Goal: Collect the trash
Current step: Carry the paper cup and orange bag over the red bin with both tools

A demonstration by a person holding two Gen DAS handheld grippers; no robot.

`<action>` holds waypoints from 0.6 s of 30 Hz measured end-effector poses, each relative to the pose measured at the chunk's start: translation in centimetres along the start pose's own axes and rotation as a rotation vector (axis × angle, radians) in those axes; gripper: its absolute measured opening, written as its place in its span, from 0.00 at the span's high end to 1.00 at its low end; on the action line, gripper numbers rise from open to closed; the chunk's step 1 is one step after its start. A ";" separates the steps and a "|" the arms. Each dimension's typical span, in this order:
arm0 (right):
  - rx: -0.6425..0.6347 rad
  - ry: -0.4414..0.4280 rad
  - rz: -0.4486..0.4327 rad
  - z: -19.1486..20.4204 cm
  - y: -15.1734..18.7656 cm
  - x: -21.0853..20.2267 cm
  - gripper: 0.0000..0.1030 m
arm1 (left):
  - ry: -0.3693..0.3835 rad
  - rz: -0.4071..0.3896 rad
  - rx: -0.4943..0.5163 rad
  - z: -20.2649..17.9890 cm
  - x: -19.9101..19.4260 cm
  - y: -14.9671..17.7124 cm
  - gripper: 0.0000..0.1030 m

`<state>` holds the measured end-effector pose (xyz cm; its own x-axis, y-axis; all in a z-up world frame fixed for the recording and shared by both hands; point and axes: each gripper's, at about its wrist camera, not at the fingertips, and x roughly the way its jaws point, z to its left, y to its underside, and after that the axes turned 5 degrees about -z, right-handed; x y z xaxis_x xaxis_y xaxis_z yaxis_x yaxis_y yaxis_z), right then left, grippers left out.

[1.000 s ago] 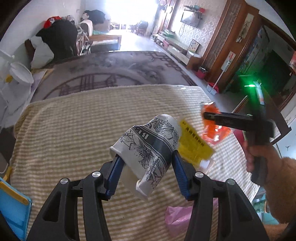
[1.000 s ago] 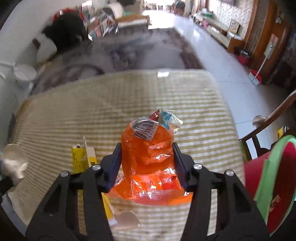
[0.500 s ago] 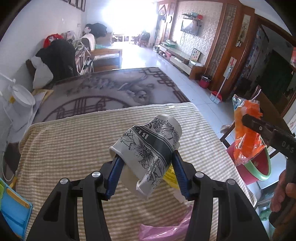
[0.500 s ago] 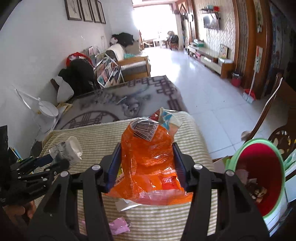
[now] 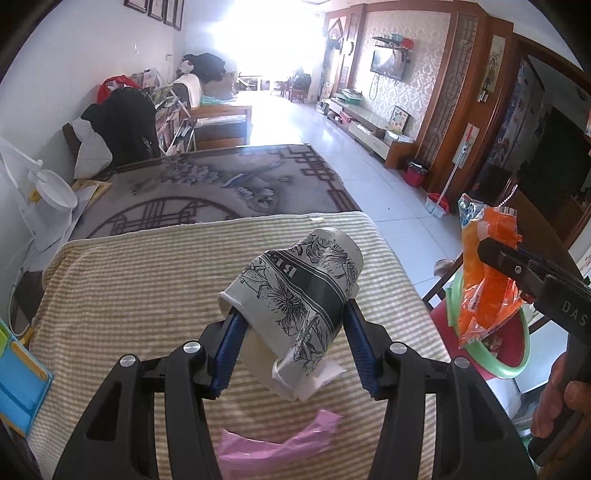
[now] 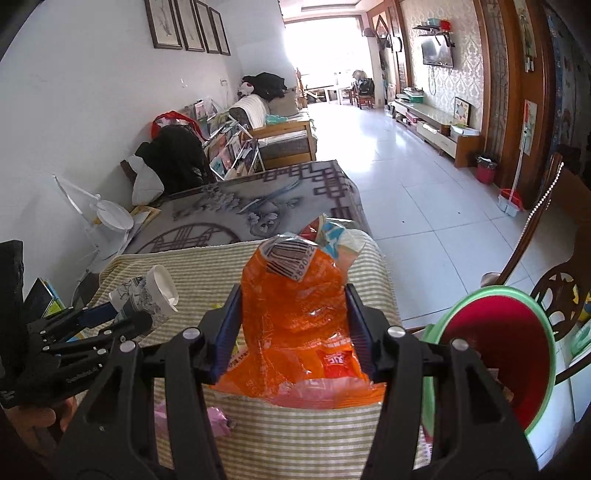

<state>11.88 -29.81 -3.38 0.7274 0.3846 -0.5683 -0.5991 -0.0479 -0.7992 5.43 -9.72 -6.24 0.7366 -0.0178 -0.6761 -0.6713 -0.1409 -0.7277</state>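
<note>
Left hand-held gripper [image 5: 291, 332] clamps a crumpled floral paper cup [image 5: 295, 295] lettered "BE", above the striped table [image 5: 147, 280]; right hand-held gripper [image 6: 293, 328] grips an orange barcoded wrapper [image 6: 295, 317] beside the table's red bin [image 6: 498, 350]

This was the long living room of a home. Ahead of the hand-held grippers, past a counter draped in a beige striped cloth [image 5: 155, 280], lay a grey patterned blanket with a floral and lattice design [image 6: 258, 206]. Further ahead stood a wooden-framed sofa heaped with dark clothing [image 6: 273, 110], and framed pictures [image 6: 184, 26] hung on the white wall to the left. To the right, a flat television [image 6: 437, 51] was mounted on patterned wallpaper above a low white media cabinet [image 6: 436, 125]. Glossy white floor tiles [image 6: 406, 192] ran toward a bright window, and a carved wooden chair [image 6: 554, 295] stood close on the right.
</note>
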 end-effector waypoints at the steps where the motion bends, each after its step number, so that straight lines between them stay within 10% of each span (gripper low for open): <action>1: 0.000 -0.003 -0.002 -0.5 0.0 -0.3 0.49 | -0.001 -0.002 0.001 -0.6 -0.1 0.0 0.51; 18: 0.061 0.027 -0.029 -7.7 1.0 -3.7 0.48 | 0.035 -0.001 0.081 -9.5 -0.3 0.4 0.51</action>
<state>11.16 -38.41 -3.53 0.7532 0.3596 -0.5508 -0.5961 0.0191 -0.8027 5.75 -19.17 -5.18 0.7389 -0.0528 -0.6718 -0.6739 -0.0601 -0.7364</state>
